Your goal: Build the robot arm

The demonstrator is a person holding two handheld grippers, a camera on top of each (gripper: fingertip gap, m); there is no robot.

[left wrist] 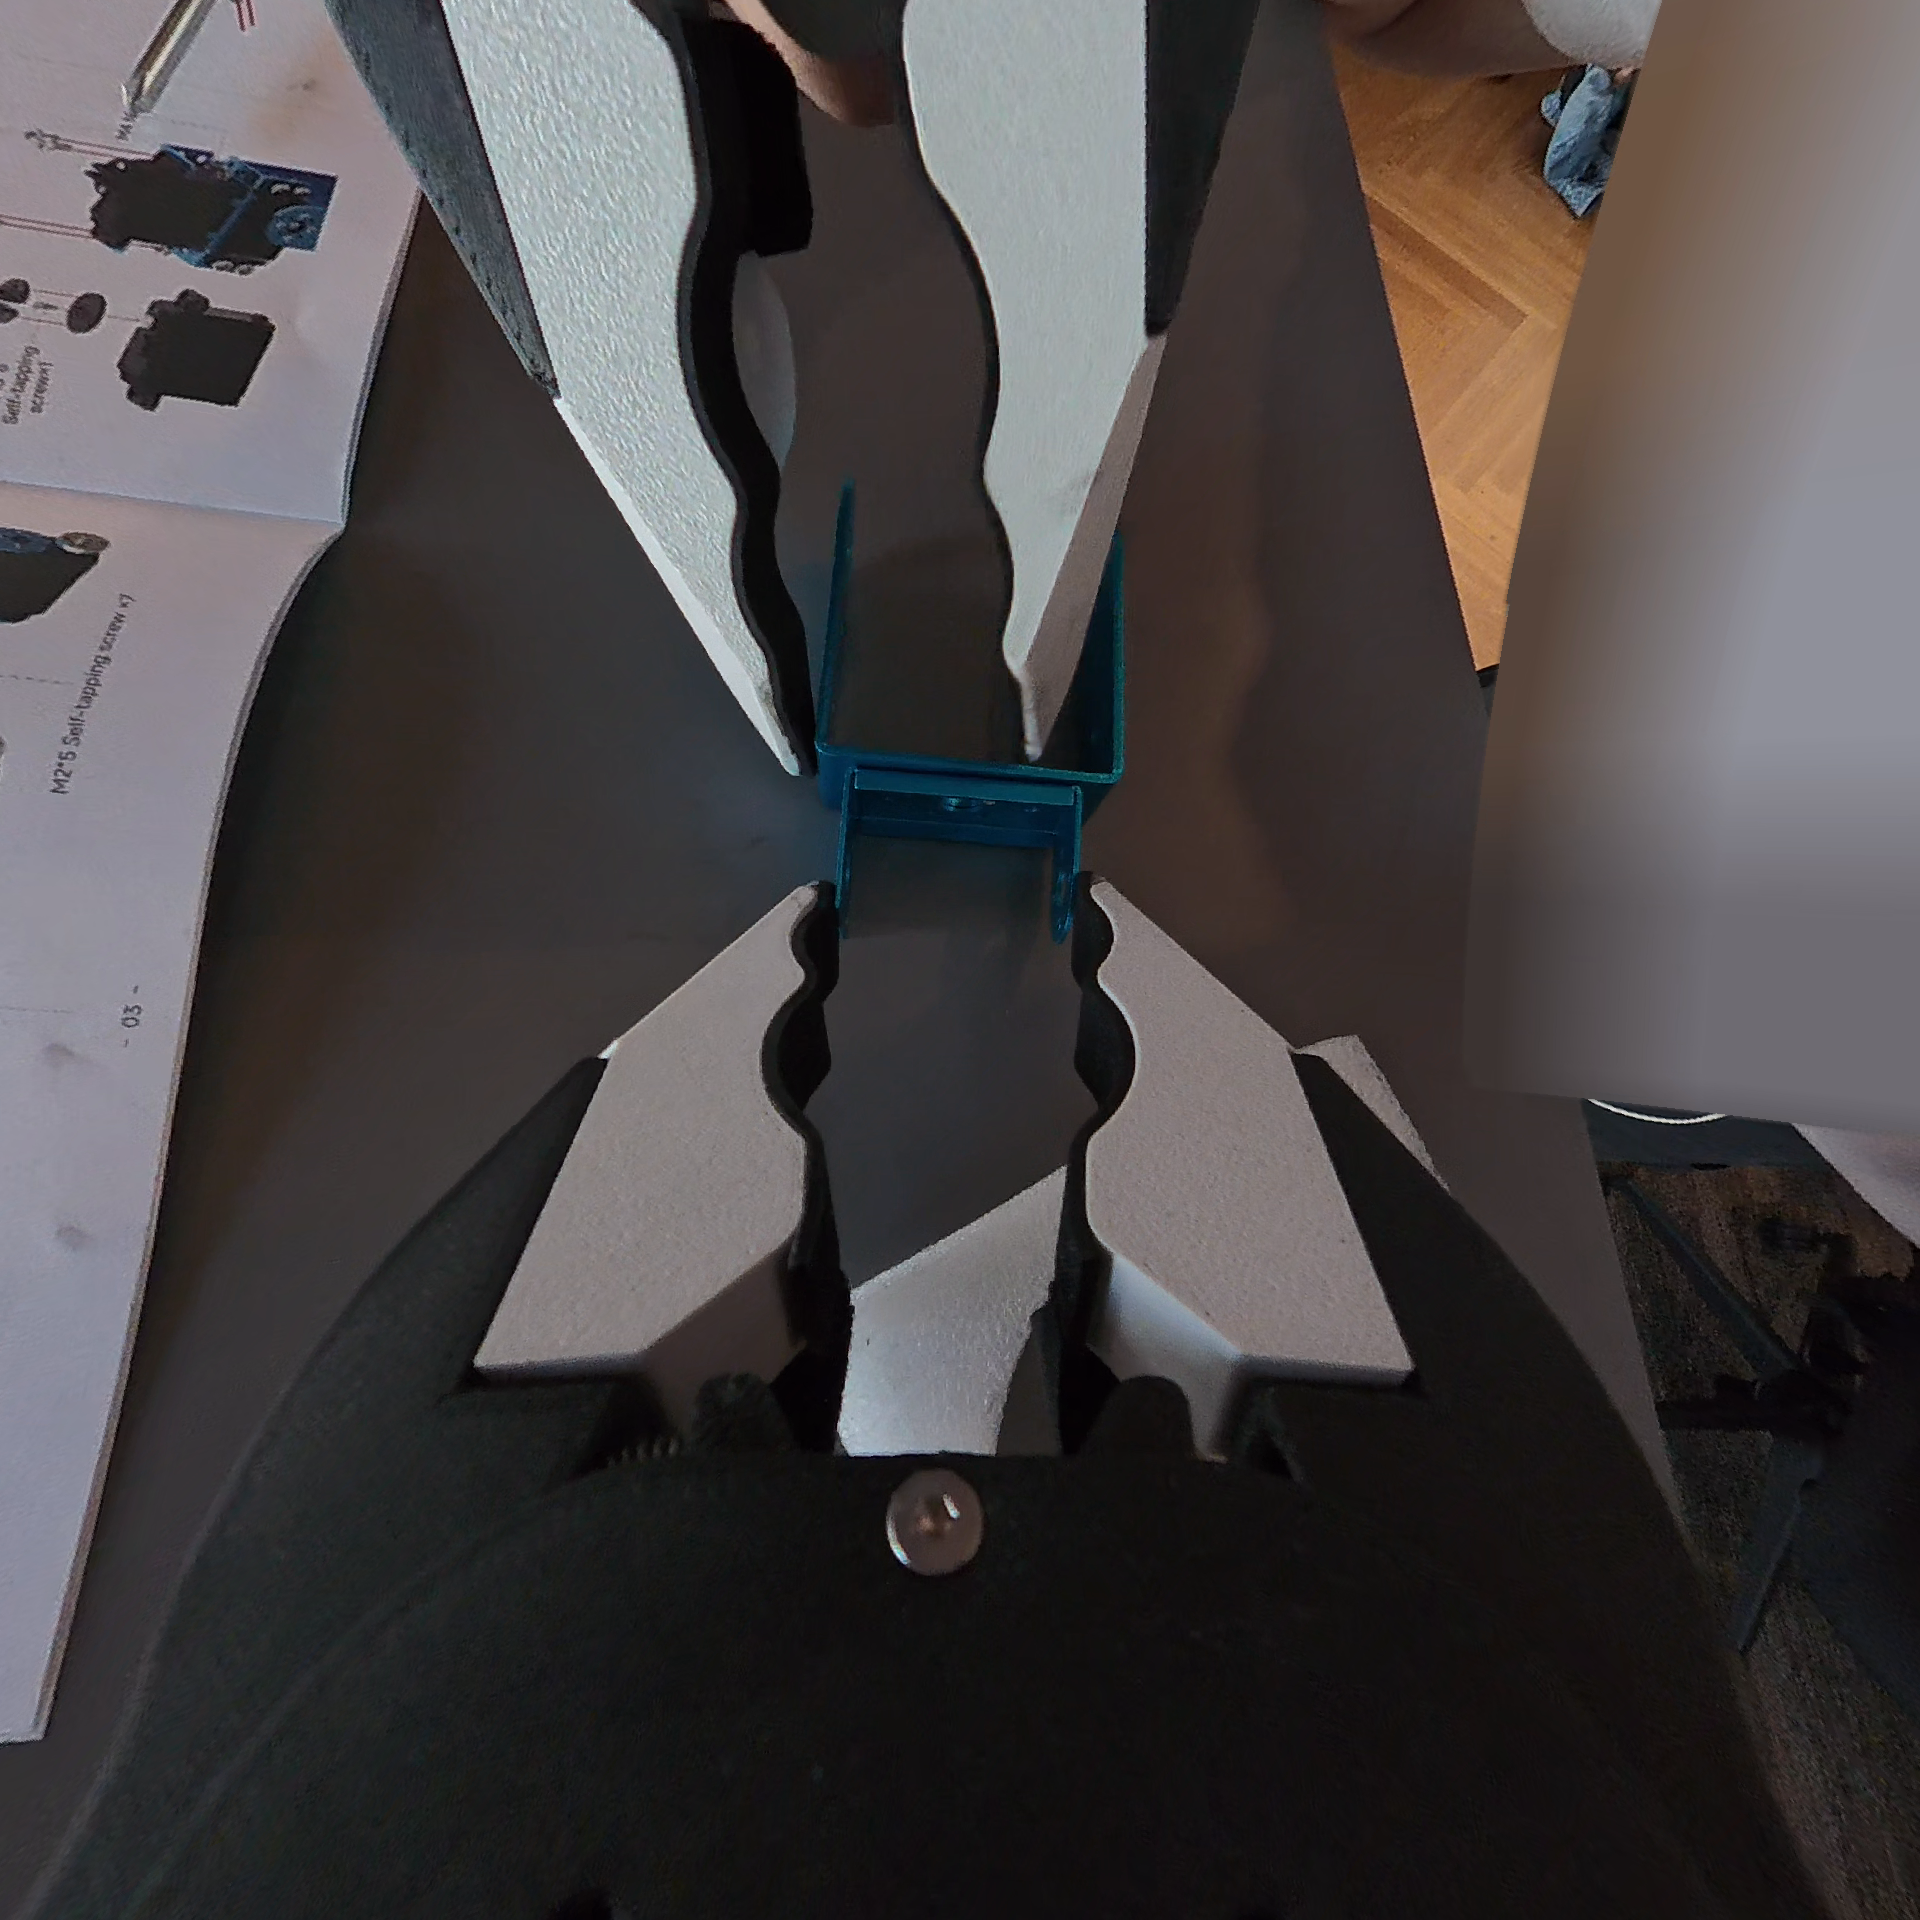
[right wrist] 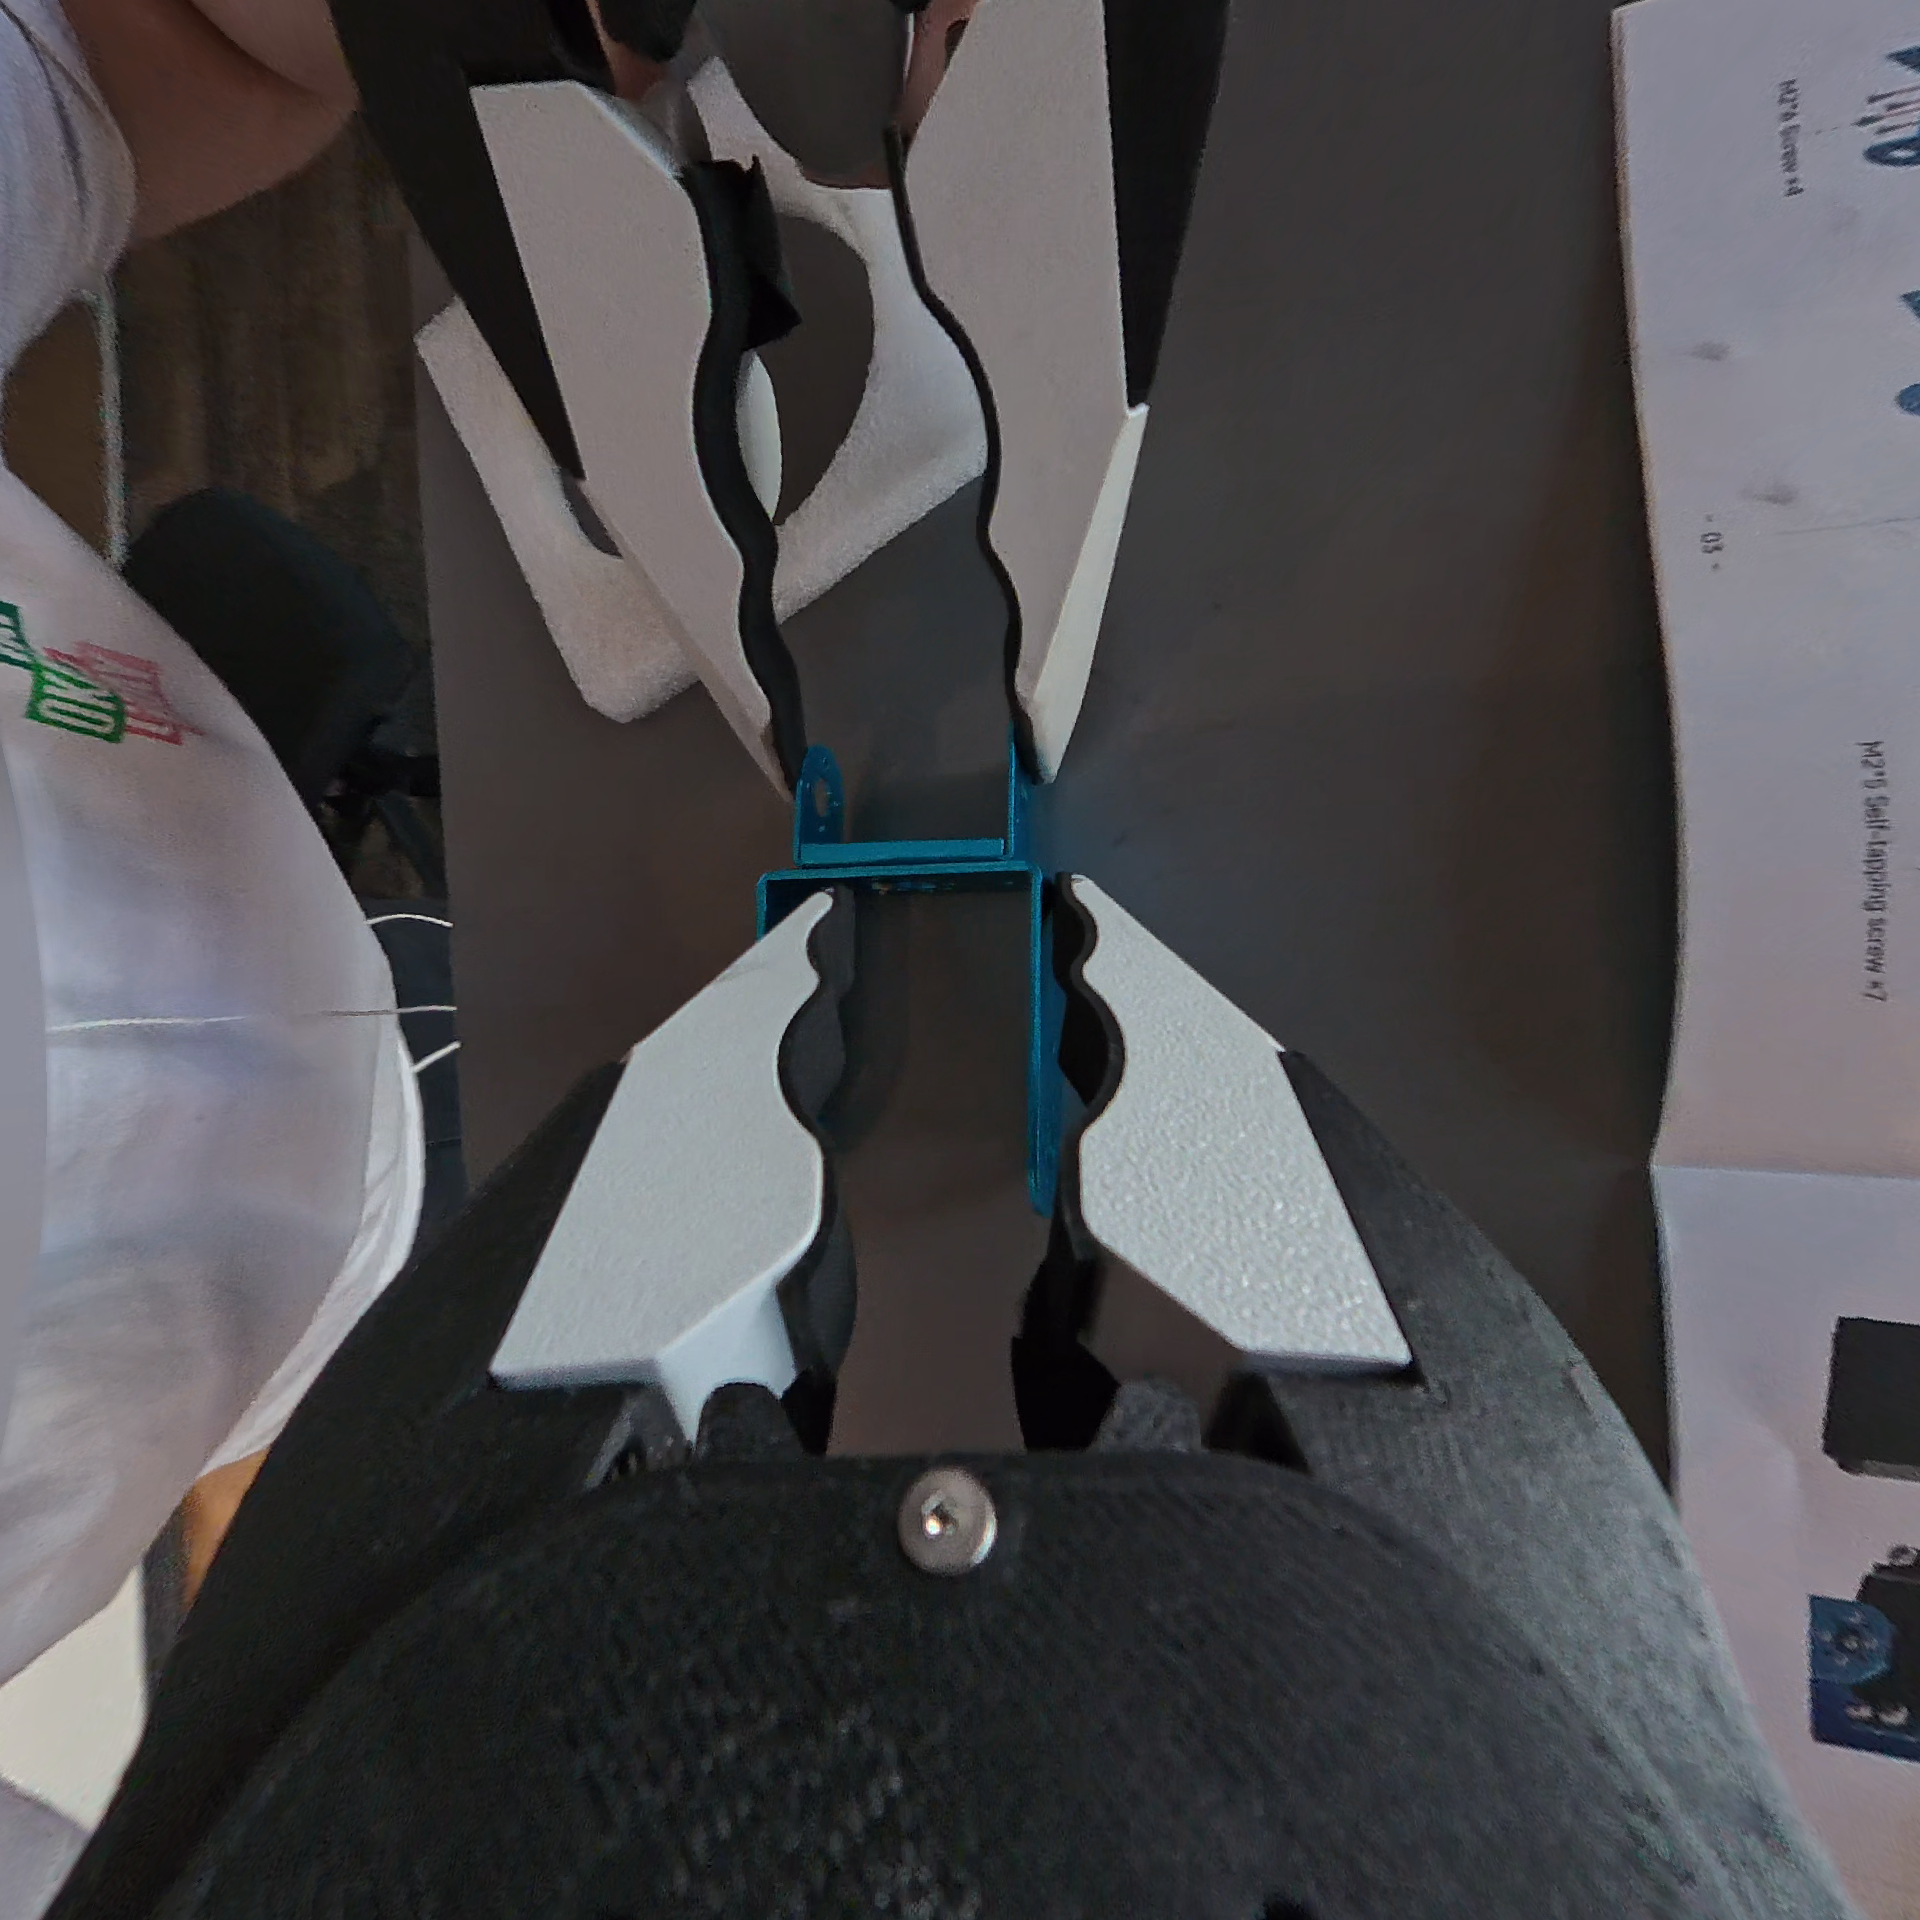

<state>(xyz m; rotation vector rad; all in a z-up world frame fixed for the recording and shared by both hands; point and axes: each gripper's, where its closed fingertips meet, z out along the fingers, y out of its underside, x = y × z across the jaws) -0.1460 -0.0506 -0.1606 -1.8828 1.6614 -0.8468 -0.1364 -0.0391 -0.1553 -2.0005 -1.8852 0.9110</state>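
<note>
Two hand-held grippers meet tip to tip over a dark table (left wrist: 520,790), pointing at each other along one line. Between them sit two blue metal U-brackets, back to back. The left gripper (left wrist: 954,909) comes in from the near edge of its own view, fingers narrowed onto the small bracket (left wrist: 961,821): each tip lies against the outside of one of its short ears, so it looks clamped. The right gripper (right wrist: 948,904) faces it and straddles the large bracket (right wrist: 1039,1039); its right pad presses along the outside of one long wall, its left fingertip (right wrist: 800,925) sits at the other corner, jaws at a middling gap set by the bracket's width. Whether the brackets rest on the table or are lifted just off it cannot be told. An open instruction booklet (left wrist: 156,727) lies flat to the left gripper's left, well apart. A white foam piece (right wrist: 644,644) lies on the table behind the left gripper. A person in a white shirt (right wrist: 187,935) sits at the table's edge.
</note>
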